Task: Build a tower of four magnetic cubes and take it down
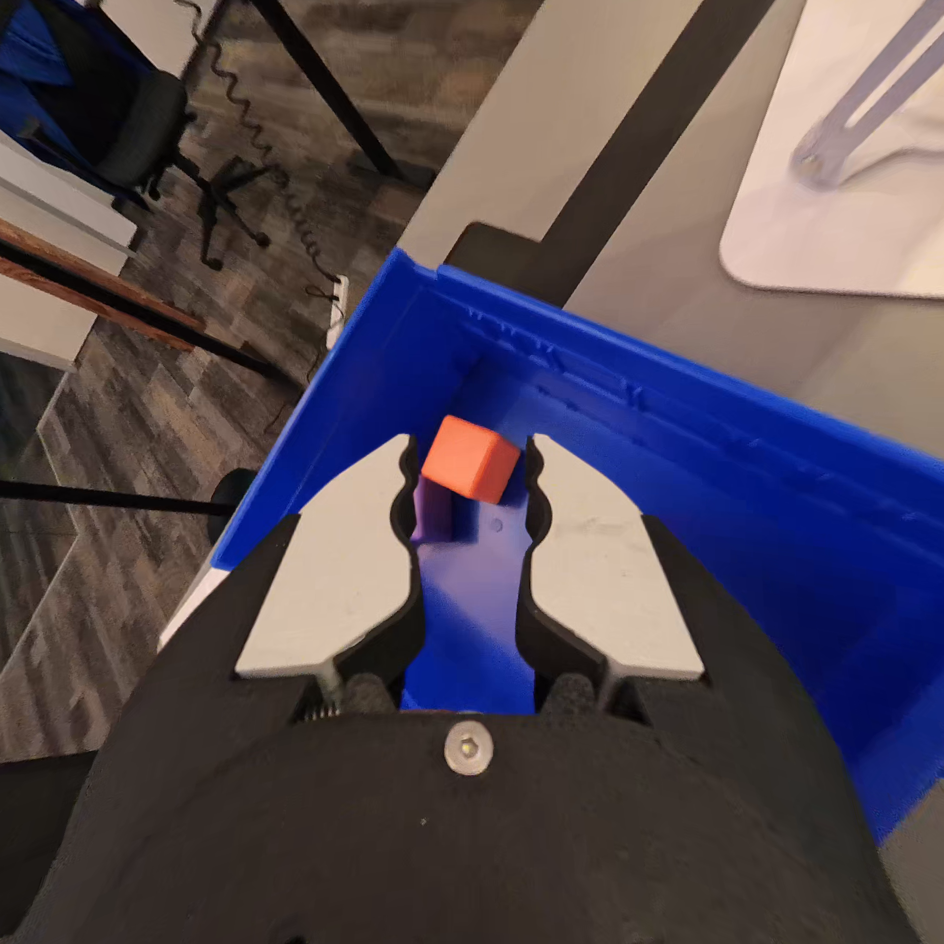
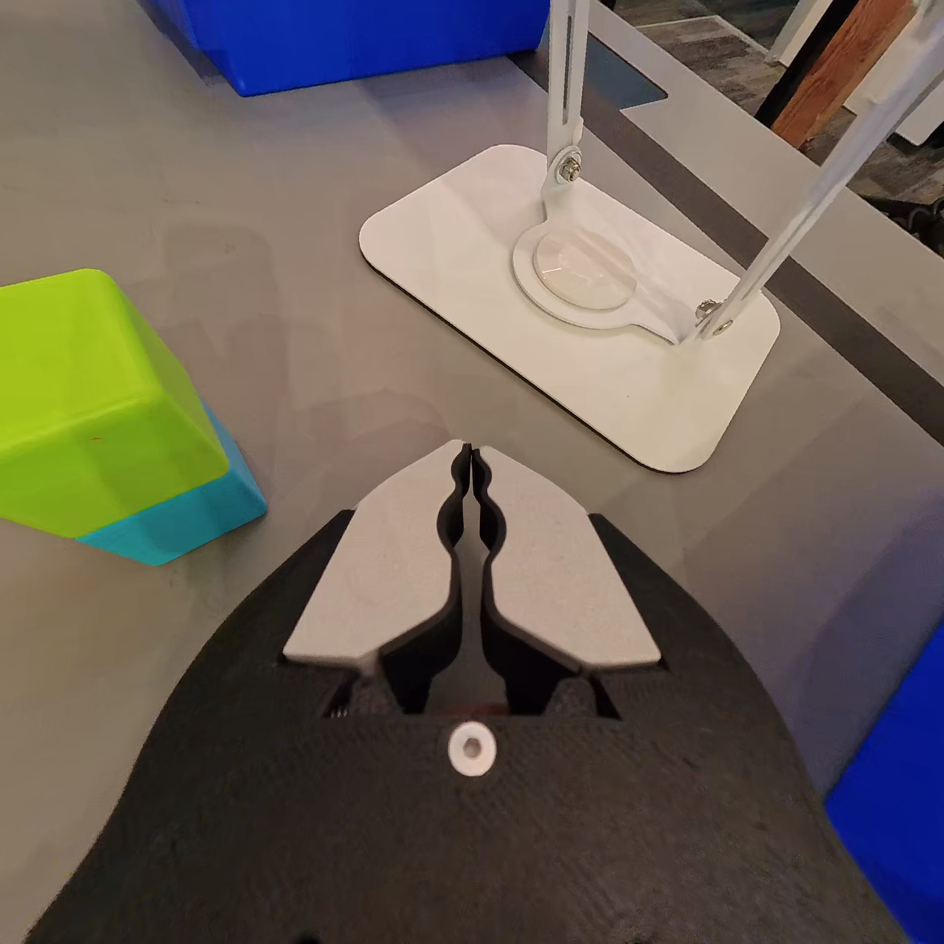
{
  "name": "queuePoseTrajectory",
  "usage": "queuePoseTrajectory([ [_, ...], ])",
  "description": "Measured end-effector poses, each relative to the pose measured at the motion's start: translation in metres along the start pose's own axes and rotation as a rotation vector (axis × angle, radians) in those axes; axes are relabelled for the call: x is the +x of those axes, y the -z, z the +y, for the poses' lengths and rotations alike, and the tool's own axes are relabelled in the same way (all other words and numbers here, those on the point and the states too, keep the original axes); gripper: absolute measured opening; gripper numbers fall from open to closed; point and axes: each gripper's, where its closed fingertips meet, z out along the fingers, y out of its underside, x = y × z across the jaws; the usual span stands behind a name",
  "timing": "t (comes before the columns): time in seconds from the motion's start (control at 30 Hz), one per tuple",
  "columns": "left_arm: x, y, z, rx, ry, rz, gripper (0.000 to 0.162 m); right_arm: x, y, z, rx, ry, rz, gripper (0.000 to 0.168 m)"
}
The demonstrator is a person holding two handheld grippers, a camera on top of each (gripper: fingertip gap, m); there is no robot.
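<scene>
In the left wrist view, an orange cube (image 1: 470, 472) sits on a purple cube (image 1: 435, 513) in the far corner of a blue bin (image 1: 715, 459). My left gripper (image 1: 470, 449) is open inside the bin, with its fingertips on either side of the orange cube; I see no firm grip. In the right wrist view, a lime green cube (image 2: 87, 393) is stacked on a cyan cube (image 2: 179, 516) on the grey table at the left. My right gripper (image 2: 471, 452) is shut and empty, to the right of that stack.
A white stand base (image 2: 587, 347) with two thin white arms sits ahead of the right gripper; it also shows in the left wrist view (image 1: 843, 204). A blue bin (image 2: 357, 41) is at the far edge, another blue bin (image 2: 899, 766) at the right. The table edge (image 1: 194, 603) lies left of the bin. The left gripper's tips are roughly 40 cm from the right gripper's. My left tips are roughly 9 cm from the orange cube (image 1: 470, 472).
</scene>
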Motion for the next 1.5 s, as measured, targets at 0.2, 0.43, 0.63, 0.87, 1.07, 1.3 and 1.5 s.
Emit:
queuePoseTrajectory([
  [0.2, 0.0, -0.036, 0.02, -0.14, -0.104, 0.099, 0.043, -0.001, -0.001, 0.001, -0.007, 0.01, -0.002, 0.0],
  [0.43, -0.004, -0.076, 0.049, -0.312, -0.177, 0.175, 0.047, -0.001, 0.0, 0.0, -0.002, -0.008, -0.013, 0.0],
  [0.63, 0.0, -0.09, 0.064, -0.391, -0.166, 0.205, 0.049, -0.002, -0.001, 0.001, -0.013, 0.001, -0.015, 0.0],
  [0.87, 0.032, -0.062, 0.055, -0.352, -0.192, 0.271, 0.048, -0.003, -0.002, 0.002, -0.024, 0.02, -0.009, 0.0],
  [1.07, 0.059, -0.043, 0.065, -0.355, -0.117, 0.357, 0.048, -0.003, -0.002, 0.002, -0.025, 0.019, -0.005, 0.0],
  [1.3, 0.086, -0.015, 0.071, -0.355, -0.08, 0.487, 0.047, -0.004, -0.002, 0.003, -0.029, 0.027, -0.004, 0.0],
  [1.5, 0.092, 0.012, 0.048, -0.185, -0.079, 0.46, 0.047, -0.003, -0.003, 0.003, -0.031, 0.026, -0.004, 0.0],
])
